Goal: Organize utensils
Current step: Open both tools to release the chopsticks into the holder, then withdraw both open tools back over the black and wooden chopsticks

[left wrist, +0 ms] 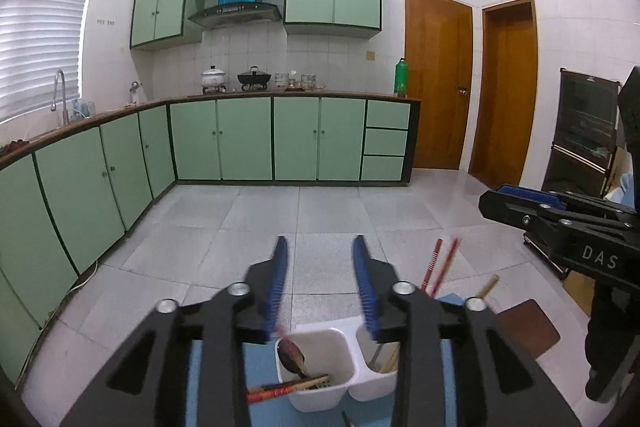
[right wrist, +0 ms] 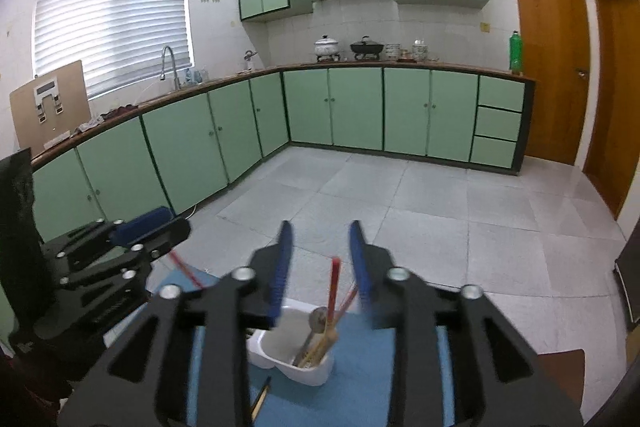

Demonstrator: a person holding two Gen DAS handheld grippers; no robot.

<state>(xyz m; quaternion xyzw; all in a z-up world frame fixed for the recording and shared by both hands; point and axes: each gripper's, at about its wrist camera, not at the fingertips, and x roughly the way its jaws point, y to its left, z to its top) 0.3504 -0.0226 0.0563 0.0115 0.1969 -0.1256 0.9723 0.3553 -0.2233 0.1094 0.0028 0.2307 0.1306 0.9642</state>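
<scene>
A white two-compartment utensil holder (left wrist: pixel 320 393) stands on a blue mat (left wrist: pixel 264 367). Its left compartment holds a dark spoon (left wrist: pixel 291 351) and red chopsticks (left wrist: pixel 276 391) lying low. Its right compartment holds upright red chopsticks (left wrist: pixel 440 265) and wooden sticks. My left gripper (left wrist: pixel 320 247) is open and empty above the holder. In the right wrist view the holder (right wrist: pixel 294 355) holds a metal spoon (right wrist: pixel 319 317) and red chopsticks (right wrist: pixel 334 281). My right gripper (right wrist: pixel 320 231) is open and empty above it. A loose utensil (right wrist: pixel 262 397) lies on the mat.
The mat covers a brown table whose corner (left wrist: pixel 528 331) shows at right. Beyond lie a grey tiled floor, green cabinets (left wrist: pixel 248 139) and wooden doors (left wrist: pixel 438 79). A dark shelf unit (left wrist: pixel 584 135) stands at right. The right gripper's body (left wrist: pixel 560 223) shows in the left wrist view.
</scene>
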